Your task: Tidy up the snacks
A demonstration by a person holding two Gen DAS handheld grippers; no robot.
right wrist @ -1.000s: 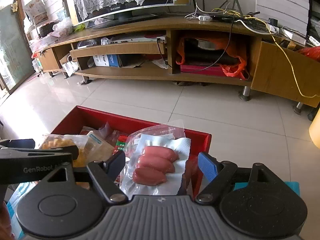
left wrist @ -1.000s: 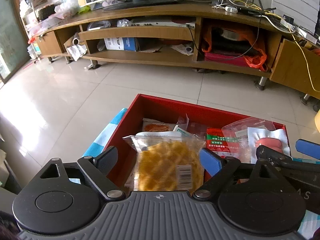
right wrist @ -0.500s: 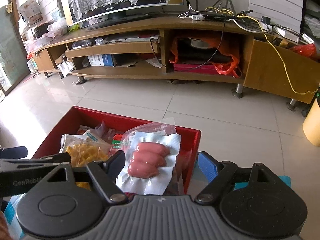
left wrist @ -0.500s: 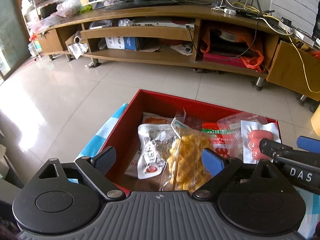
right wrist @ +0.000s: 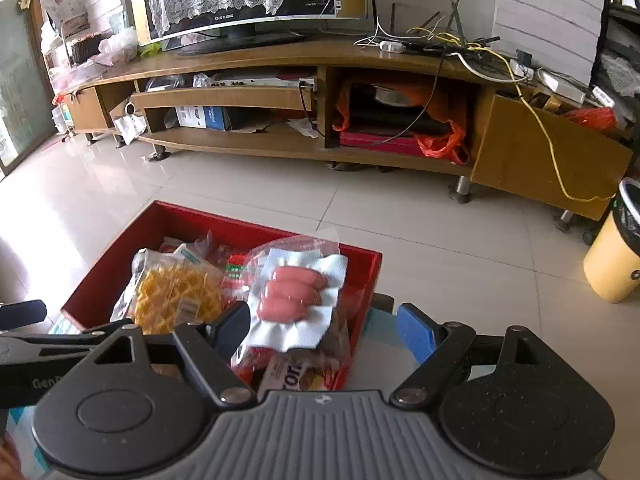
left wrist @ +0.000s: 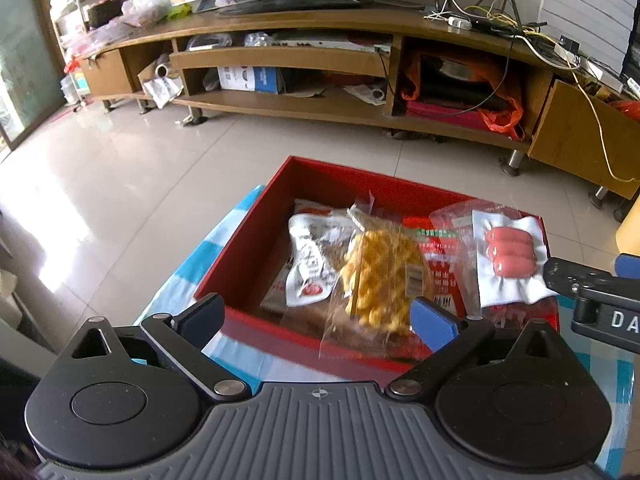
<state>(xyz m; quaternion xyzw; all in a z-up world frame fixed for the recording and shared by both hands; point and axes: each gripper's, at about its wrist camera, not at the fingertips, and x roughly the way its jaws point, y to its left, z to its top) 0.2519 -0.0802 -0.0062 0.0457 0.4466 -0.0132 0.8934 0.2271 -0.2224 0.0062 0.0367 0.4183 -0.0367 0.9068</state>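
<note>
Two handheld grippers hover over the near edge of a red box (left wrist: 256, 236) of snacks that sits on a blue-and-white striped cloth (left wrist: 188, 276) above a tiled floor. The left gripper (left wrist: 316, 318) has its jaws opening wide, with nothing pressed between them. A clear waffle packet (left wrist: 380, 276) appears to lie loose in the box just ahead of it, at about one o'clock, its long axis running roughly from six to twelve o'clock, partly over a white pouch (left wrist: 312, 256) at eleven o'clock. The right gripper (right wrist: 324, 334) has its jaws about half open, not clamped on anything. A sealed sausage pack (right wrist: 296, 296) rests against the box's right wall, directly ahead at twelve o'clock between the line of the fingers, its three sausages stacked along that axis. The right gripper is nearer the sausages, and the left nearer the waffles. No loose snack outside the box is visible, so the next target cannot be told.
</note>
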